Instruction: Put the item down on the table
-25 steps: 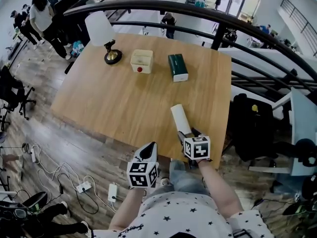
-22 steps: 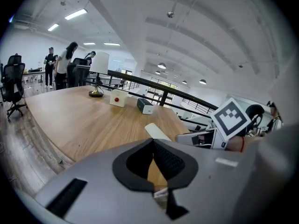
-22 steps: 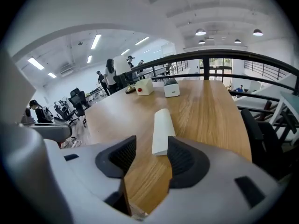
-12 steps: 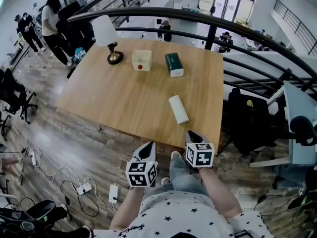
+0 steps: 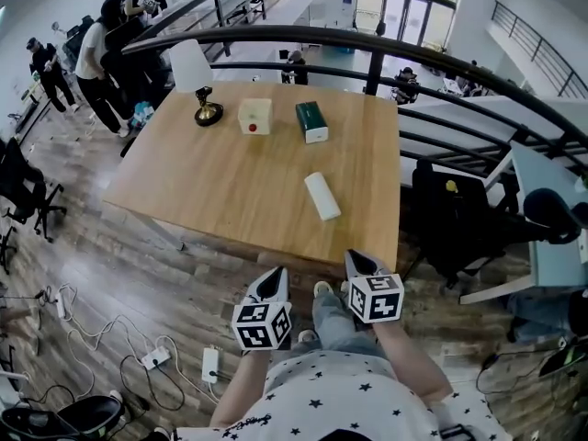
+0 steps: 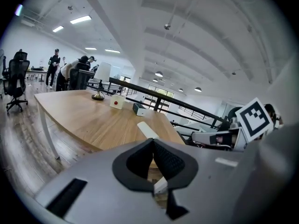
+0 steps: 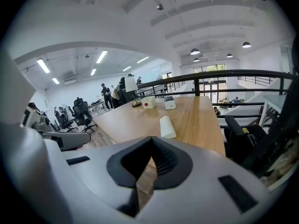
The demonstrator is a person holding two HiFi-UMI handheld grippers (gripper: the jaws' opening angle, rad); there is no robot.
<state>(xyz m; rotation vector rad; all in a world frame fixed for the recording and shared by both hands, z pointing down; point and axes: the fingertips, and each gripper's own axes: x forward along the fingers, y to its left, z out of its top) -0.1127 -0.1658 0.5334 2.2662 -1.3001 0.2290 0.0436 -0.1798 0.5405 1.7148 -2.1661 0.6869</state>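
A white cylinder (image 5: 322,196) lies on its side on the wooden table (image 5: 211,182), near the front right edge, with nothing touching it. It also shows in the left gripper view as the white cylinder (image 6: 147,129) and in the right gripper view as the white cylinder (image 7: 167,126). My right gripper (image 5: 354,257) hangs off the table's front edge, close to my body, its jaws closing shut on nothing. My left gripper (image 5: 276,274) is beside it over the floor, jaws shut and empty.
At the table's far side stand a lamp (image 5: 197,81), a cream box with a red dot (image 5: 254,116) and a green box (image 5: 311,121). A dark curved railing (image 5: 367,39) runs behind. A black chair (image 5: 450,219) stands to the right, cables (image 5: 147,356) lie on the floor, and people stand far left.
My right gripper let go of the white cylinder, drew back off the table toward my body and shut. The cylinder stays lying on the table. The left gripper barely moved.
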